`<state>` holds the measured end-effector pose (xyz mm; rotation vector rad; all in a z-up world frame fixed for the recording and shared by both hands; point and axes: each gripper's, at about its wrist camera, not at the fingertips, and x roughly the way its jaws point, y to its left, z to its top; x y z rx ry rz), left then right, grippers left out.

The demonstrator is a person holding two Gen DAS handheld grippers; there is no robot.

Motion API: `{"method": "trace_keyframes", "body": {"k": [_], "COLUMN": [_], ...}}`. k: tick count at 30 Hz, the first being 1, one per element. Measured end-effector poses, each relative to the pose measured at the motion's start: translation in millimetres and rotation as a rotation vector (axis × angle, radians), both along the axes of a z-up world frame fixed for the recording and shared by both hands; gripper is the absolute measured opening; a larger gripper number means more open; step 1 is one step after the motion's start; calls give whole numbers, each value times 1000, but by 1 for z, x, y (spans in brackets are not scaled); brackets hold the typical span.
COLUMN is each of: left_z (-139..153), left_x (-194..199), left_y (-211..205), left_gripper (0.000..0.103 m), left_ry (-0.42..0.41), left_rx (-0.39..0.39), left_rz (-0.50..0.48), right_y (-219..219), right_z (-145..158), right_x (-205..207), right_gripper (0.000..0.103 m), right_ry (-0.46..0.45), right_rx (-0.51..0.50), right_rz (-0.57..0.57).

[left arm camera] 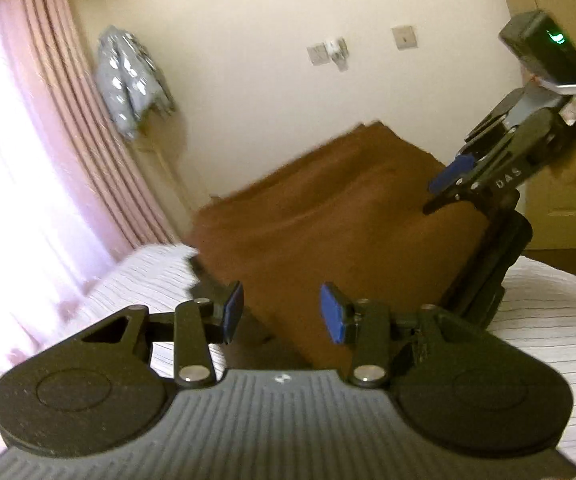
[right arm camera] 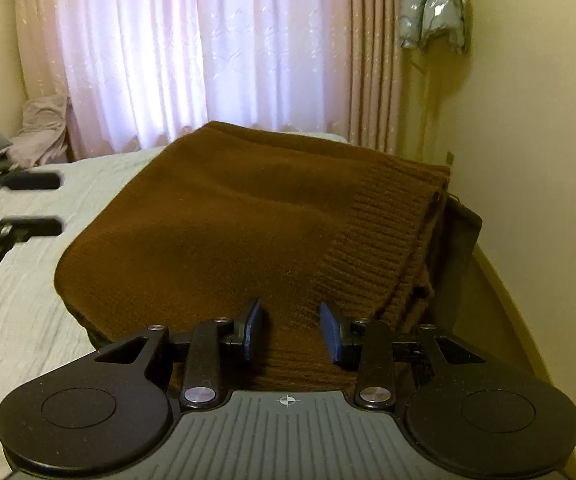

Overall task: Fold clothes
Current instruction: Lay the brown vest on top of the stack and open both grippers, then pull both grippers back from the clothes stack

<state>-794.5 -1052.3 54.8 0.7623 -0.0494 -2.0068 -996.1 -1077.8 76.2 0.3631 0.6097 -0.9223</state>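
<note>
We have the brown knitted sweater (right arm camera: 248, 216) lying folded on the bed (right arm camera: 20, 320), directly ahead of the right hand-held gripper (right arm camera: 291, 334) and running away from it toward the curtains (right arm camera: 208, 52). Its ribbed hem (right arm camera: 372, 248) falls just ahead and to the right of that gripper's fingers, which stand apart with the near edge of the knit between them, clamped on nothing. Our left hand-held gripper (left arm camera: 281, 312) is also spread wide and empty, hovering beside the sweater's other side, with the garment ahead and to its right. We judge the right hand the nearer one: it sits over the near edge, so any further fold or smoothing would start there. A dark layer (right arm camera: 462, 232) shows under the sweater's right side; we cannot tell what it is.
</note>
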Motion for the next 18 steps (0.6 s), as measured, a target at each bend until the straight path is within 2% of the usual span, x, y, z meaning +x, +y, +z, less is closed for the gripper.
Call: {"method": "trace_keyframes", "body": {"k": [5,11,15,18], "left_z": [-17,-15,-10,-8], "left_x": [-4,-1,0,0], "left_y": [-13,-32,-38,-33], "left_gripper": [35,35,35,35], "left_ry": [-29,-46,-64,-65], "left_rx": [75,84,74,68], "left_rz": [11,27,56,67], "right_y": [-3,-19,-34,-28], "right_z": [-6,6,14,14], "right_x": [-2,-1,8,14], "right_gripper": [36,37,37,37], "right_ry": [-11,-7,6,25], "right_rx": [2,31,14,-10], "right_rz": [-33,2,-4,-11]}}
